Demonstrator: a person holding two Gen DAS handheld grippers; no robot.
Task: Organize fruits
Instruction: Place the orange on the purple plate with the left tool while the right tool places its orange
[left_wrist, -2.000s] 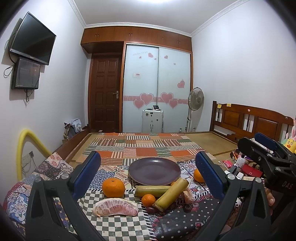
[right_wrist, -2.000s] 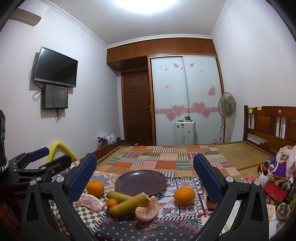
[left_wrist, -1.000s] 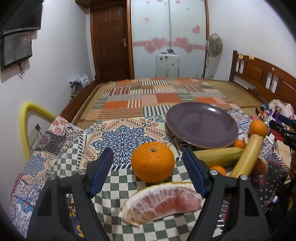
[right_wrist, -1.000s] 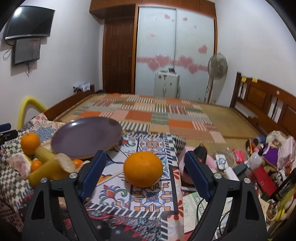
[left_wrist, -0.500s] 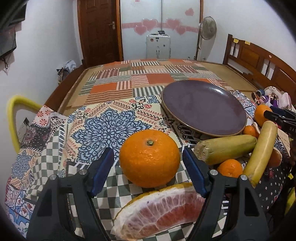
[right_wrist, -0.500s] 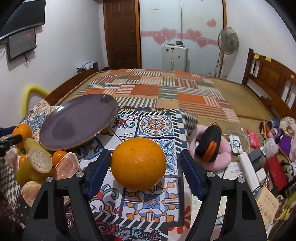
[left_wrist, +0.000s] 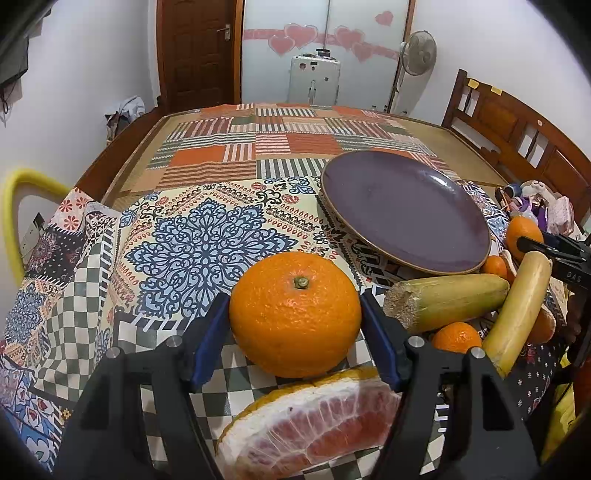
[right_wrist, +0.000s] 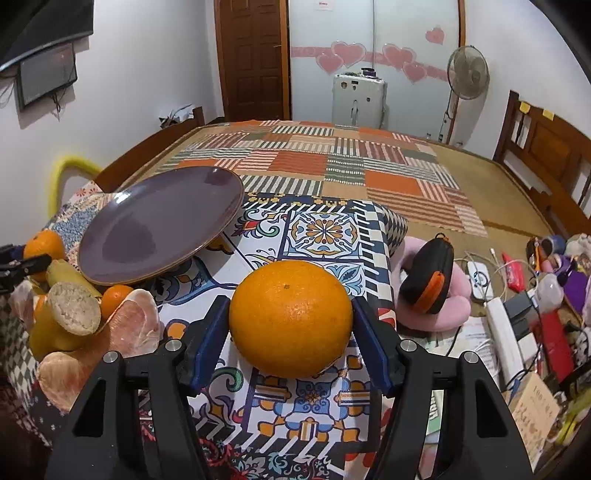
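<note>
Your left gripper (left_wrist: 295, 332) reaches forward low over the checked cloth (left_wrist: 74, 325), blue pads touching both sides of a big orange (left_wrist: 294, 319), stem up, near a pomelo wedge (left_wrist: 314, 424). Your right gripper (right_wrist: 290, 332) likewise clamps another orange (right_wrist: 291, 317) right of the purple plate (right_wrist: 159, 236). Sugarcane pieces (left_wrist: 447, 299) lie crosswise, cut end pointing left

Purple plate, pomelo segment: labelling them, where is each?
purple plate (left_wrist: 402, 206), left wrist view, centre of its bare face.
pomelo segment (left_wrist: 317, 424), left wrist view, pink flesh.
</note>
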